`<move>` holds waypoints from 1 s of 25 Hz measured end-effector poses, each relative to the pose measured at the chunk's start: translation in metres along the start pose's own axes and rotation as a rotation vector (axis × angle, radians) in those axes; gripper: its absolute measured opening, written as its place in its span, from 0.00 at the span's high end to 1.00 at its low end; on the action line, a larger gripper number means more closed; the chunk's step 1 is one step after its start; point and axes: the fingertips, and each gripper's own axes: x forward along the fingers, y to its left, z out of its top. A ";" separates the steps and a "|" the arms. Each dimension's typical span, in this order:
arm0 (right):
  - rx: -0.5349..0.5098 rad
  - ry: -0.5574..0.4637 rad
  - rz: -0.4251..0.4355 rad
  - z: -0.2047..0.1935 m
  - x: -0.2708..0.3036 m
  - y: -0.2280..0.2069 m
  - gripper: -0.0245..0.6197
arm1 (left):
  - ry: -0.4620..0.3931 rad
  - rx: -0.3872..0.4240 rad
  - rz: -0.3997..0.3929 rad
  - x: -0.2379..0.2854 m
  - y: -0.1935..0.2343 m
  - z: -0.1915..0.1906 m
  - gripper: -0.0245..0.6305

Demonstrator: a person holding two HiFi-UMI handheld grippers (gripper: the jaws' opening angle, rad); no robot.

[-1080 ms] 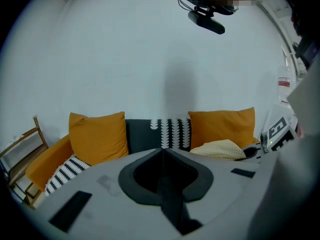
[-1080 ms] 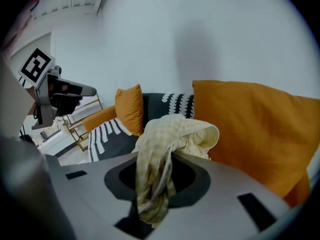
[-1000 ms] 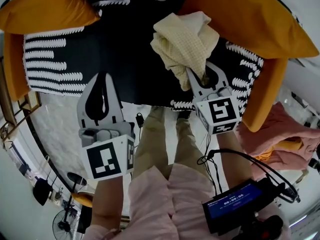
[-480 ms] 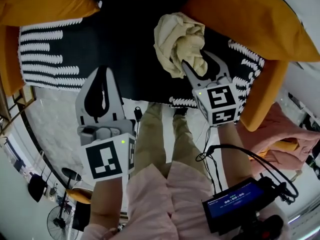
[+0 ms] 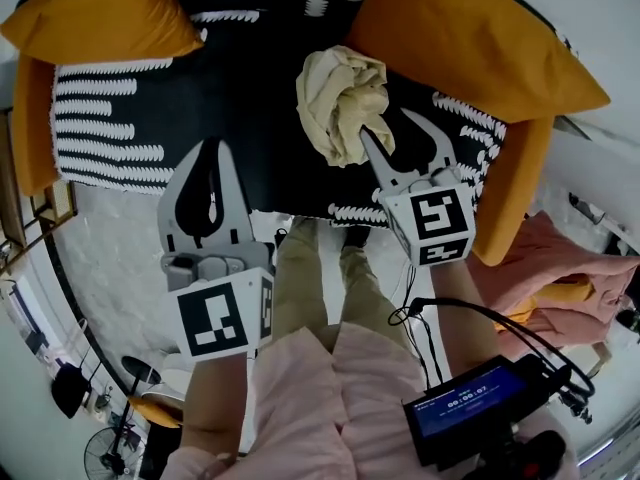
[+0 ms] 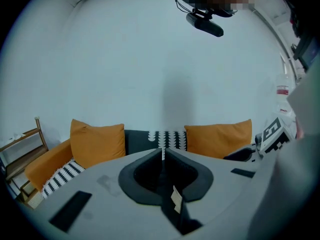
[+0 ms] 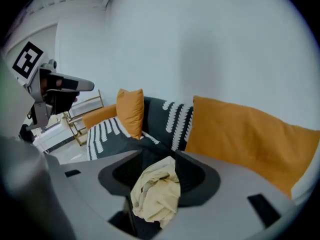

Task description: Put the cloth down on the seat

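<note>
My right gripper (image 5: 388,126) is spread wide at the crumpled cloth (image 5: 342,103) on the sofa seat (image 5: 245,98).
The cloth sits bunched between its parted jaws; my left gripper (image 5: 206,158) is closed on nothing.

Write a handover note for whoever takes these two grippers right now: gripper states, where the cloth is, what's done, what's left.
Left gripper: shut, empty, off the seat's front edge.
Right gripper: jaws apart, with the cloth bunched between them, not clamped.
Cloth: crumpled over the dark patterned seat; it seems to rest on it.
Done: grip released.
Left: draw the right gripper back clear and check the cloth lies on the seat.
</note>
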 end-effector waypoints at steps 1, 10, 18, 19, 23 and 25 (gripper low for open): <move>-0.001 -0.029 -0.007 0.011 -0.011 -0.001 0.65 | -0.016 -0.002 0.001 -0.005 -0.005 0.009 0.92; 0.016 -0.324 -0.012 0.112 -0.151 0.009 0.72 | -0.199 0.041 -0.014 -0.079 -0.069 0.109 0.92; -0.034 -0.623 -0.086 0.181 -0.276 0.017 0.93 | -0.425 0.109 -0.039 -0.153 -0.130 0.195 0.92; -0.040 -0.645 -0.103 0.184 -0.290 0.018 0.96 | -0.438 0.113 -0.040 -0.164 -0.136 0.201 0.92; -0.058 -0.704 -0.155 0.192 -0.335 0.015 0.96 | -0.482 0.127 -0.045 -0.193 -0.157 0.217 0.92; -0.074 -0.727 -0.170 0.193 -0.352 0.013 0.96 | -0.502 0.135 -0.048 -0.203 -0.168 0.223 0.92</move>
